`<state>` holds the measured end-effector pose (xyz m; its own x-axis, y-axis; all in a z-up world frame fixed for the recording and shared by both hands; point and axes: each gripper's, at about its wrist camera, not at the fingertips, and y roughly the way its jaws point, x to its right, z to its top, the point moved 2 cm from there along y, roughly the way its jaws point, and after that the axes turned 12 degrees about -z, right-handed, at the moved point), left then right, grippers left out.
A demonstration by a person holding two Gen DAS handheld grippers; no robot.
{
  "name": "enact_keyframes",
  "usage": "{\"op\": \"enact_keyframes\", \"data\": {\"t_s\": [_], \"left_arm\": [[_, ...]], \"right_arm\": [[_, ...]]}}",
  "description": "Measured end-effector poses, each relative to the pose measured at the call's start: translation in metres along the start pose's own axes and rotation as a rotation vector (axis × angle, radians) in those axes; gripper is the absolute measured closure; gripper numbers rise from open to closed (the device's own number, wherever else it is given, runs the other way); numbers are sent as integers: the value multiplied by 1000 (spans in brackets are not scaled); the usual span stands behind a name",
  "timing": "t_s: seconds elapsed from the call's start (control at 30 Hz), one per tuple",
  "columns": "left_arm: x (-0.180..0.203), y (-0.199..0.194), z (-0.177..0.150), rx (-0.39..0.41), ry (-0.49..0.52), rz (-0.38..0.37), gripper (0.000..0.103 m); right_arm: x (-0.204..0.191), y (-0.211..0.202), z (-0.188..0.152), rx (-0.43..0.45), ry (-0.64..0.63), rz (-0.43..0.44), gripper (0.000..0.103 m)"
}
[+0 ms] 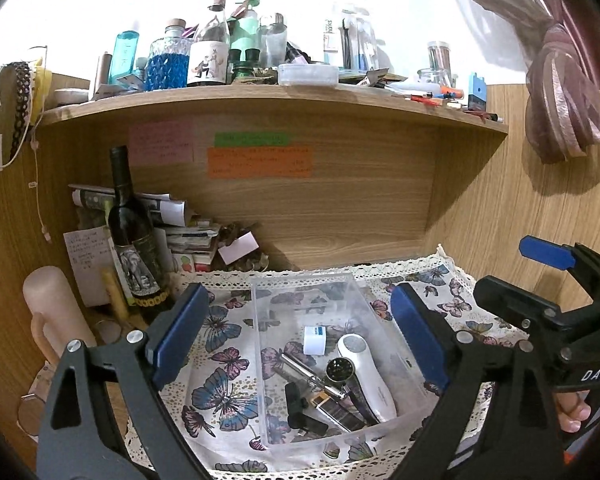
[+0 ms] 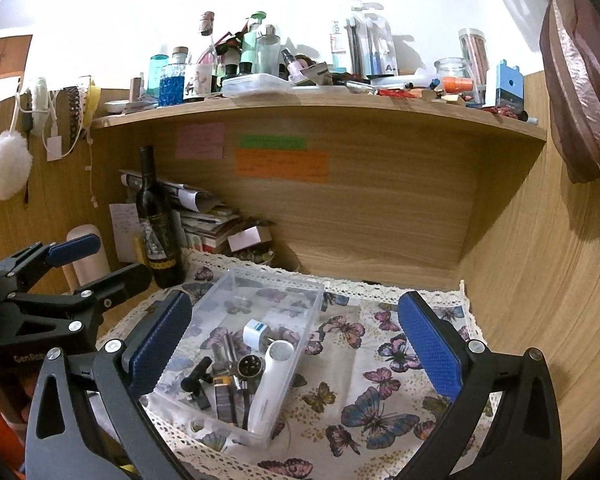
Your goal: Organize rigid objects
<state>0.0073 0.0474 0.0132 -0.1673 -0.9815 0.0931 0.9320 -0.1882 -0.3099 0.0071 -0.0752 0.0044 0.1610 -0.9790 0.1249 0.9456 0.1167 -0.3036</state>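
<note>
A clear plastic box [image 1: 260, 320] [image 2: 278, 280] stands on a butterfly-print cloth [image 1: 220, 384] [image 2: 380, 392]. In it lie a white handheld device [image 1: 364, 372] [image 2: 272, 380], a small white cube [image 1: 315, 340] [image 2: 256, 330], a round metal piece [image 1: 340, 370] [image 2: 249, 366], a lighter [image 1: 332, 404] [image 2: 222, 390] and black parts [image 1: 300, 404] [image 2: 196, 380]. My left gripper [image 1: 300, 296] hangs open above the box, with nothing between its fingers. Right of the box, my right gripper [image 2: 296, 304] is open over the cloth and empty. Each gripper shows at the edge of the other's view.
A dark wine bottle [image 1: 130, 232] [image 2: 156, 232], stacked papers [image 1: 180, 232] and a pale pink cylinder [image 1: 48, 300] crowd the back left. A wooden shelf [image 1: 260, 100] [image 2: 320, 106] above carries several bottles and jars. Wooden walls close the back and right.
</note>
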Motion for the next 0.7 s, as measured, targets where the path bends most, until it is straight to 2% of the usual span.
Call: {"op": "enact_keyframes", "data": {"t_s": [0.7], "left_arm": [[-1,9,-1,-20,-9,-13,10]], "right_arm": [[0,3,2,1,-4,-6,0]]}}
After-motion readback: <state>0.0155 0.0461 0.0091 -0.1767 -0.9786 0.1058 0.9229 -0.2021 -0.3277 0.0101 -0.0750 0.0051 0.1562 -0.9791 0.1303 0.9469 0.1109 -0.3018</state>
